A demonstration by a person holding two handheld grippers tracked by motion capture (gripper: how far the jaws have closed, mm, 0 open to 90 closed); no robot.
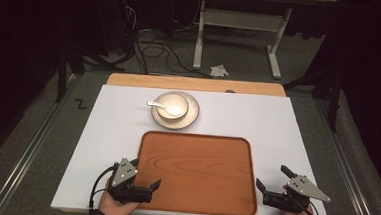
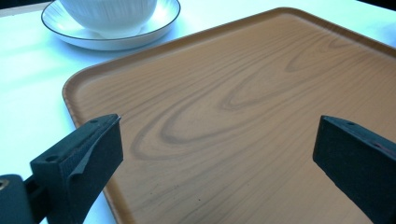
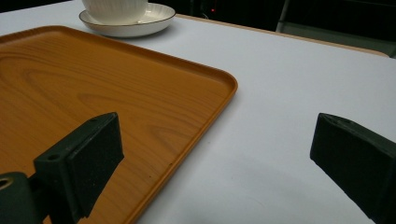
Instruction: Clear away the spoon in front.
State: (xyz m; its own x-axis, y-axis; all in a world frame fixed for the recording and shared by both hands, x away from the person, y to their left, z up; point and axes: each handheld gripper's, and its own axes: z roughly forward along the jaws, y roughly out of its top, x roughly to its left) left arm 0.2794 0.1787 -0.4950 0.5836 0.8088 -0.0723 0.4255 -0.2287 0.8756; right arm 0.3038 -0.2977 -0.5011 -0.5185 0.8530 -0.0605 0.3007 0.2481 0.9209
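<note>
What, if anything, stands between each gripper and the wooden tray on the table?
Nothing visible does. The left gripper sits open at the wooden tray's near left corner, and the right gripper sits open just off its right edge. The bowl and plate lie beyond the tray's far edge.

tray [image 1: 198,173] before plate [image 1: 192,118] | bowl [image 1: 172,106] on plate
</note>
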